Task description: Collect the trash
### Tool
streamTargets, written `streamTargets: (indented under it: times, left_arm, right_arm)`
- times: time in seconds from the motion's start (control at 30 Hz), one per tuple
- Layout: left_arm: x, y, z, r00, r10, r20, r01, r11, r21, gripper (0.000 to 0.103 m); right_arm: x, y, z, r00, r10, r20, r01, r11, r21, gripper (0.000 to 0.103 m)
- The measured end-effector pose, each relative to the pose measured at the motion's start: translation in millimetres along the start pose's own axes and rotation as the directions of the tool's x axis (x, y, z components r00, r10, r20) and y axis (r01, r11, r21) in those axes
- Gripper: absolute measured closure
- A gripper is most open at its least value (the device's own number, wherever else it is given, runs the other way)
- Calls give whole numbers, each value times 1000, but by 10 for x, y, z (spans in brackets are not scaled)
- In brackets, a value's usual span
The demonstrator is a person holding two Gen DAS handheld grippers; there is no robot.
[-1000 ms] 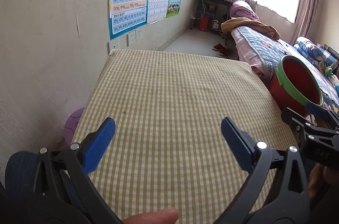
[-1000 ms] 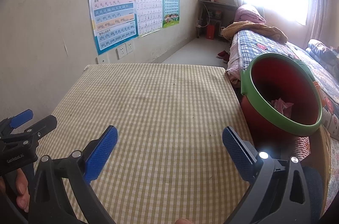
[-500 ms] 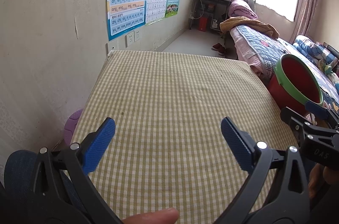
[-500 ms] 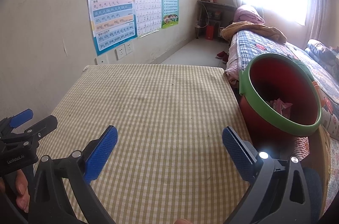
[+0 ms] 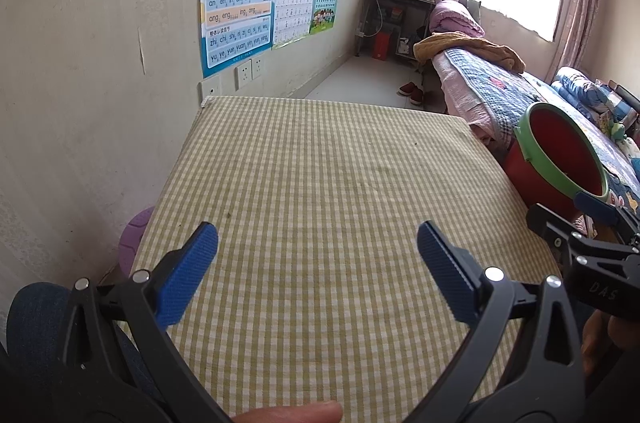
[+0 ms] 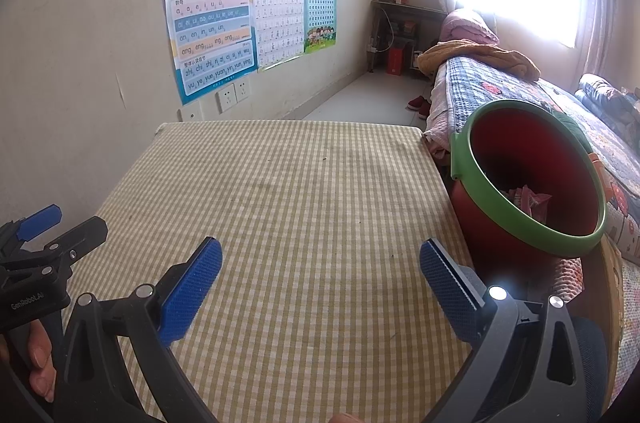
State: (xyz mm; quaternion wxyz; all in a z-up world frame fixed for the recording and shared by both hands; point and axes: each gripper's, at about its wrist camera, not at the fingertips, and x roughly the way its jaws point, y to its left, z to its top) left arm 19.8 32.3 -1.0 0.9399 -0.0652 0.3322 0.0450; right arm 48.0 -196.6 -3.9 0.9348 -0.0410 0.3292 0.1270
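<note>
We hold the left gripper [image 5: 318,259] and the right gripper [image 6: 320,275] low in their frames, jaws wide open and empty, above the checked tablecloth [image 6: 280,191]. Pink wrappers [image 6: 528,201] lie in the red bin [image 6: 520,159] at right; we judge collecting done, so we should scan the cloth's edges before stopping.

Bin [image 6: 532,207] right of table [image 6: 288,207]; wrappers [image 6: 528,201] inside; bed [image 6: 520,91] behind.

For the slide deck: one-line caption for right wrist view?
Open right gripper above checked tablecloth; pink wrappers inside red bin.

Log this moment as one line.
left gripper open, empty | right gripper open, empty | both above table | pink wrappers in bin
</note>
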Motion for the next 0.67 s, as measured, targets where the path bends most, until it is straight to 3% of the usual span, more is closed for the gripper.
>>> streamTargets:
  times: [0.23,0.37,0.67]
  left_arm:
    - [5,5,0,1000,3,0,-3,1000,-2,5]
    - [-60,-14,-7,999,-20,40,20,1000,7,5]
    - [14,-24,-17,1000,-9,2,9,1000,11,5]
  right_arm:
    - [0,-1,-6,1000,-3,1,3,1000,-4,7]
    - [-2,-2,-3,1000,-2,0,2,1000,-3,7]
    - [6,-9,1,1000,-2,-5,2,1000,-4,7]
